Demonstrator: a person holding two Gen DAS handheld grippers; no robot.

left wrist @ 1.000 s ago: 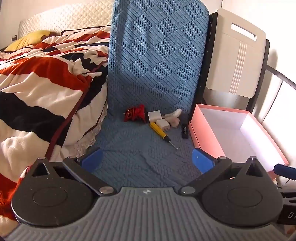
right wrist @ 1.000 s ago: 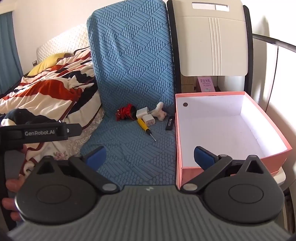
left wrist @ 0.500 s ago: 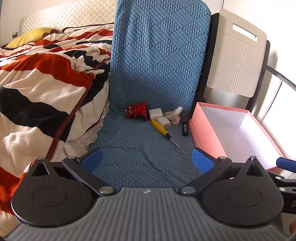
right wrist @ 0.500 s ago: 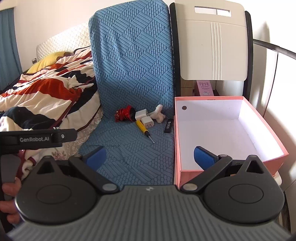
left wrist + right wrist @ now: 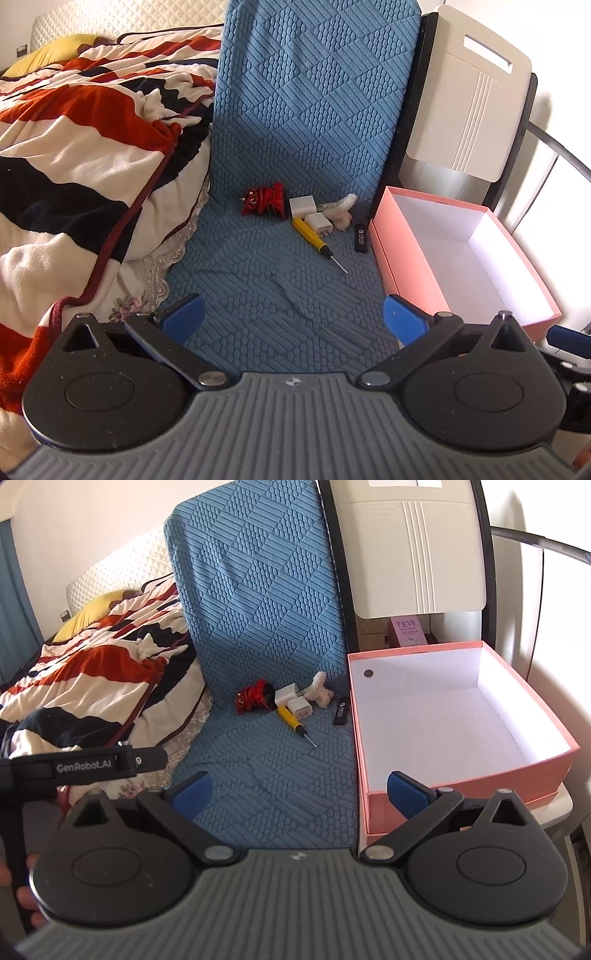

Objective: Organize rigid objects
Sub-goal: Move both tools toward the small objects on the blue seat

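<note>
My left gripper (image 5: 291, 317): jaws apart, empty. My right gripper (image 5: 299, 794): jaws apart, empty. On blue cover (image 5: 280, 295), clustered: red toy (image 5: 264, 201), two white chargers (image 5: 312, 216), yellow screwdriver (image 5: 312, 238), black stick (image 5: 361, 240) beside pink box (image 5: 476, 771).

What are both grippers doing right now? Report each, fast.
Left gripper: open, holding nothing.
Right gripper: open, holding nothing.
</note>
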